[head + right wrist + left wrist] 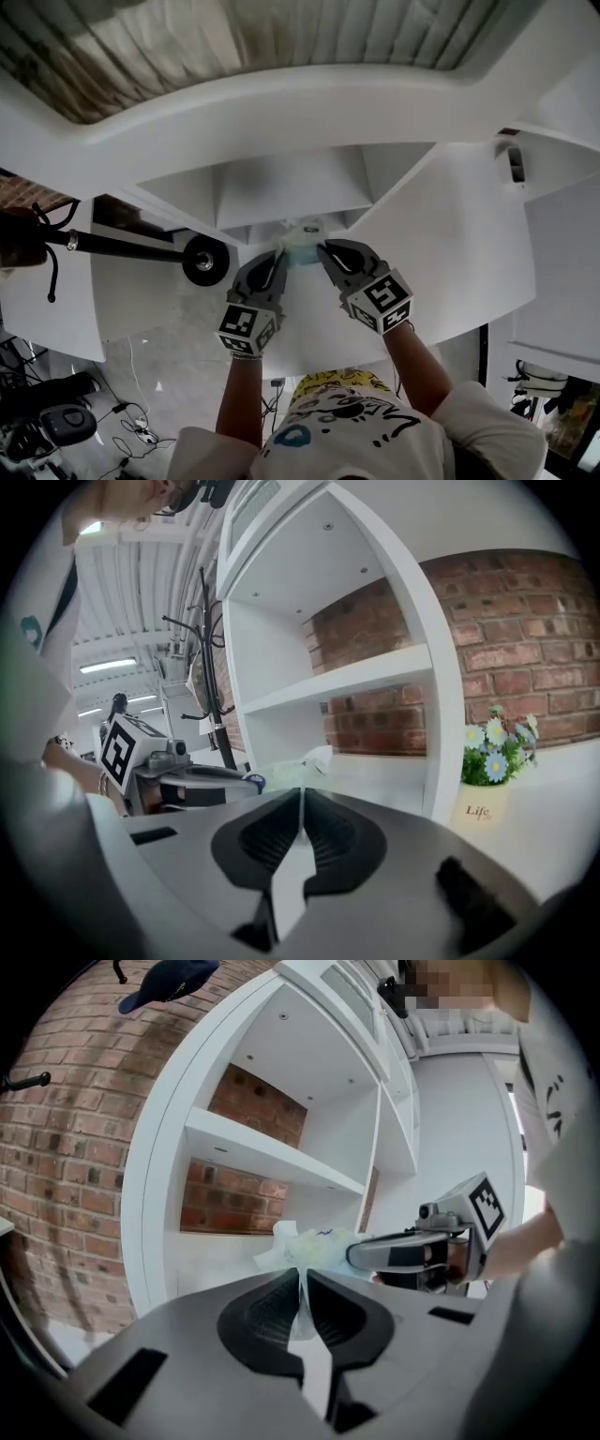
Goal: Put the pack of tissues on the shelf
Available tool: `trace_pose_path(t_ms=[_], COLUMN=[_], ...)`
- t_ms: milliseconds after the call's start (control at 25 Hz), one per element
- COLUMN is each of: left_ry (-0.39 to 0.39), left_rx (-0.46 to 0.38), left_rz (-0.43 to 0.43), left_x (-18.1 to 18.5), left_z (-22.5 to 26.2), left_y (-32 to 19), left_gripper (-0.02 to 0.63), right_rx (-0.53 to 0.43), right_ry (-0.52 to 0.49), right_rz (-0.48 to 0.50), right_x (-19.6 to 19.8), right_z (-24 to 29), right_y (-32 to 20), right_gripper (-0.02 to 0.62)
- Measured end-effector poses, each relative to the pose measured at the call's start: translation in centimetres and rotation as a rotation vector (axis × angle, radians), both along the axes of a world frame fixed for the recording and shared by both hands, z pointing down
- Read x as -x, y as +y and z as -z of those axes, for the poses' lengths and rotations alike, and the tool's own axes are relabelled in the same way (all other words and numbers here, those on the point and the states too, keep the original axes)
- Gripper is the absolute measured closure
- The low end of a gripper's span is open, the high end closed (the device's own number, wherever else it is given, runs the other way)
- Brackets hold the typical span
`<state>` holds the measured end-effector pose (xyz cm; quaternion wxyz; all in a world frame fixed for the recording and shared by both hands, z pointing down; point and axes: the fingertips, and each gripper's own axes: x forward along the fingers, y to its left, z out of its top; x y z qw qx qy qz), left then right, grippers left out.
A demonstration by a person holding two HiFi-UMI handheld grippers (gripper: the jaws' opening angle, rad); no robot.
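Tissue pack point(303, 242), ends nipped between fingers point(265, 274), left gripper point(279, 255), right gripper point(325, 249)

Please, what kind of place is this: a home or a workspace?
Probably a workspace or studio dressed like a home corner: a white shelf unit against a brick wall, a flower pot beside it, and loose cables on the floor.

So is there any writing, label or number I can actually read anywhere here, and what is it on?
"Life": on the white flower pot in the right gripper view; a smaller line beneath it is too blurred to read.
On the pack of tissues: a purple mark, too blurred to read.
On the shirt: drawn scribbles, no readable words.
On the marker cubes: black square patterns, no letters.
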<state>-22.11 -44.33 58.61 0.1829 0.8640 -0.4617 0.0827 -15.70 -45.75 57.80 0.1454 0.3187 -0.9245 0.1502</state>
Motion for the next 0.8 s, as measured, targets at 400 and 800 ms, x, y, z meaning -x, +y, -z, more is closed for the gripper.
trace_pose_path(t_ms=[400, 800], left_ry=[-0.031, -0.024], left_rx=[0.003, 0.017], left_rz=[0.048, 0.142], left_x=[0.5, 1.5], left_z=[-2.4, -3.3], left_y=[-3.3, -6.2], left_gripper=[0.578, 0.578], right_rx=[0.028, 0.038], right_ry=[0.006, 0.010], right_rz=[-0.068, -0.163], right_x=[0.4, 0.9], right_z=[-2.5, -4.7], right_y=[-3.1, -5.7], right_gripper=[0.563, 0.563])
